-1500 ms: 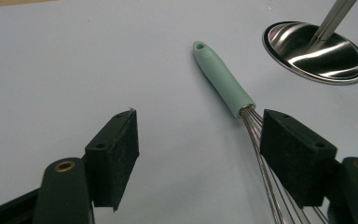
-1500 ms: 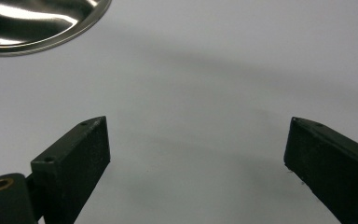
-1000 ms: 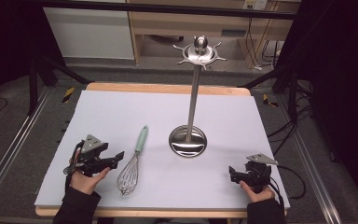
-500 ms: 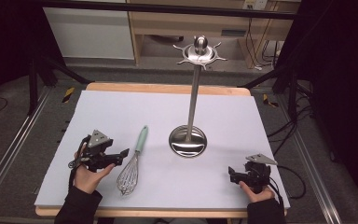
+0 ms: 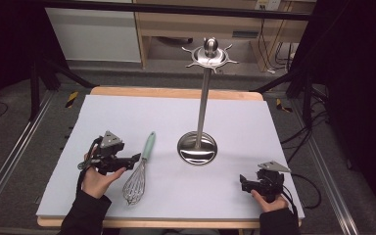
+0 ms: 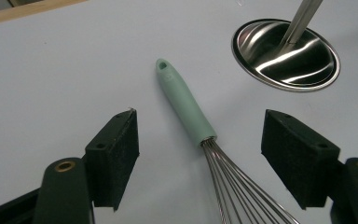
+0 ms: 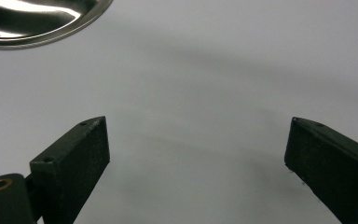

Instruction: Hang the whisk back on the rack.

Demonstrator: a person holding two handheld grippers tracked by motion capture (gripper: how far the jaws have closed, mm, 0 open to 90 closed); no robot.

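Hovering left hand-held gripper [image 6: 200,140], jaws wide, whisk [image 6: 186,105] between

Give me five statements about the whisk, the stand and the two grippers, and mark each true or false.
1. The whisk lies flat on the table. True.
2. The left gripper is shut on the whisk's handle. False: its jaws stand open on either side of the handle, not touching it.
3. The whisk's handle is mint green. True.
4. The whisk hangs from the stand. False: nothing can be seen hanging from the stand's hooks.
5. The right gripper holds a spoon. False: its jaws are open over bare table.
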